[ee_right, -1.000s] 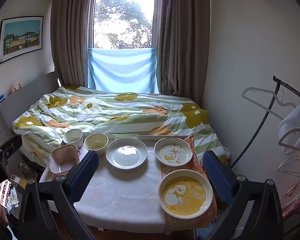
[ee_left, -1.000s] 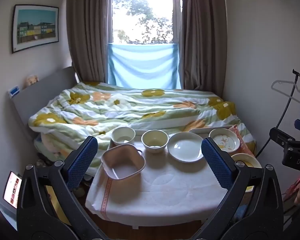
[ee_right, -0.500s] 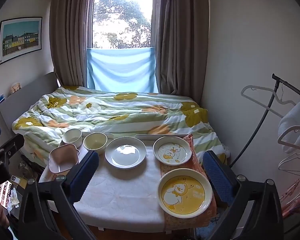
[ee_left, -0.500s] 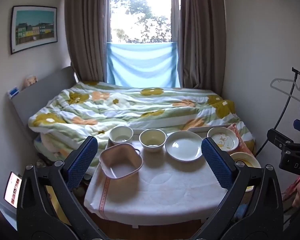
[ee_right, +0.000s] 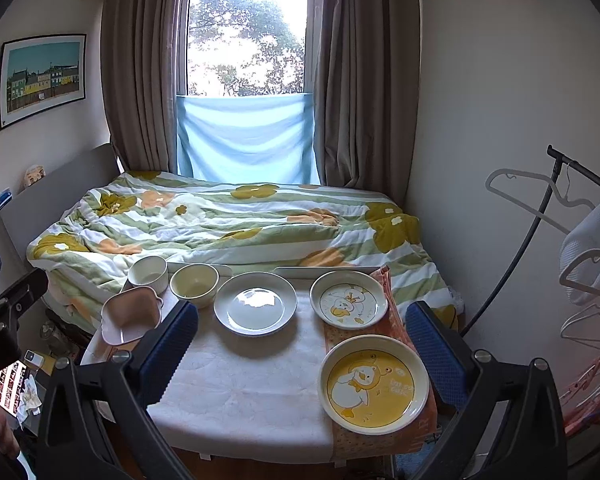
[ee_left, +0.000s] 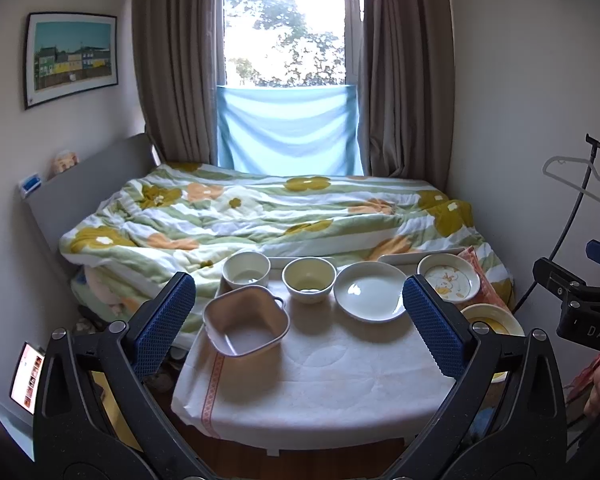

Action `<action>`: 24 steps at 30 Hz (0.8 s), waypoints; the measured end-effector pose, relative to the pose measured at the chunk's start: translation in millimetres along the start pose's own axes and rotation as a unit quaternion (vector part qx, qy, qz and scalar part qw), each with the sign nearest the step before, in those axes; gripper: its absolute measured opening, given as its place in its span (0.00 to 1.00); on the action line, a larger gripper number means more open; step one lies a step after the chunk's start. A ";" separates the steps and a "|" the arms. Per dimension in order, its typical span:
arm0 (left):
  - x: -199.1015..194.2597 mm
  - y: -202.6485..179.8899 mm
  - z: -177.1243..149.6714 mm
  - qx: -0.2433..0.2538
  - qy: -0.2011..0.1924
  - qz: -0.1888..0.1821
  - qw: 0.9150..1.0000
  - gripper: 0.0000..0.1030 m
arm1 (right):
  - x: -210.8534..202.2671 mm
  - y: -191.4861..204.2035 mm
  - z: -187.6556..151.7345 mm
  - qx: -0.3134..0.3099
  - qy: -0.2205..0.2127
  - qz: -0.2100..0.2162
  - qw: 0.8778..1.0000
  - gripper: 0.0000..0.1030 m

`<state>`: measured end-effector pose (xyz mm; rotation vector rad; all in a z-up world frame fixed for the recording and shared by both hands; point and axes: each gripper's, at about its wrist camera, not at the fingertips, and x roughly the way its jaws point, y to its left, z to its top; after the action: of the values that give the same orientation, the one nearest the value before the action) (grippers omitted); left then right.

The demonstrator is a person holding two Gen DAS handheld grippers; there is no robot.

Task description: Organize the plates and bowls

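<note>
On a white-covered table [ee_left: 320,376] stand a pink square bowl [ee_left: 246,325], a white bowl [ee_left: 246,269], a cream bowl [ee_left: 309,279], a plain white plate [ee_left: 369,291], a small duck plate [ee_left: 449,282] and a yellow duck plate [ee_right: 373,389]. The same dishes show in the right wrist view: pink bowl [ee_right: 130,314], white bowl [ee_right: 149,274], cream bowl [ee_right: 195,284], plain plate [ee_right: 255,308], small duck plate [ee_right: 349,299]. My left gripper [ee_left: 298,320] is open and empty, held above the table's near side. My right gripper [ee_right: 302,346] is open and empty, likewise held back.
A bed with a floral quilt [ee_left: 260,216] lies just behind the table. A clothes rack with hangers [ee_right: 556,216] stands at the right. An orange cloth [ee_right: 384,432] lies under the duck plates. A phone [ee_left: 27,377] sits low at the left.
Both grippers have risen and drawn back slightly, so the table sits a little lower in both views. The dishes have not moved.
</note>
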<state>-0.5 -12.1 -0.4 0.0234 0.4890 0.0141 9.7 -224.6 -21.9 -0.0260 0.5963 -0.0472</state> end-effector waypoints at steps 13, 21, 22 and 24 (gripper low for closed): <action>-0.8 3.2 1.5 -0.001 0.003 -0.004 1.000 1.00 | 1.9 -4.2 -0.4 0.005 0.001 -0.001 1.000 1.00; -0.8 5.8 2.7 -0.004 0.002 0.011 1.000 1.00 | 1.9 -4.4 -0.2 0.005 0.001 -0.001 1.000 1.00; -0.9 6.6 2.8 -0.005 0.002 0.012 1.000 1.00 | 1.7 -4.1 -0.3 0.005 0.001 -0.002 1.000 1.00; 0.0 6.3 2.4 -0.004 0.002 0.013 1.000 1.00 | 1.9 -3.9 -0.1 0.005 0.000 -0.002 1.000 1.00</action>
<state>0.6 -5.8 1.9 0.0210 0.4928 0.0408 11.0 -228.6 -22.9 -0.0176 0.5969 -0.0535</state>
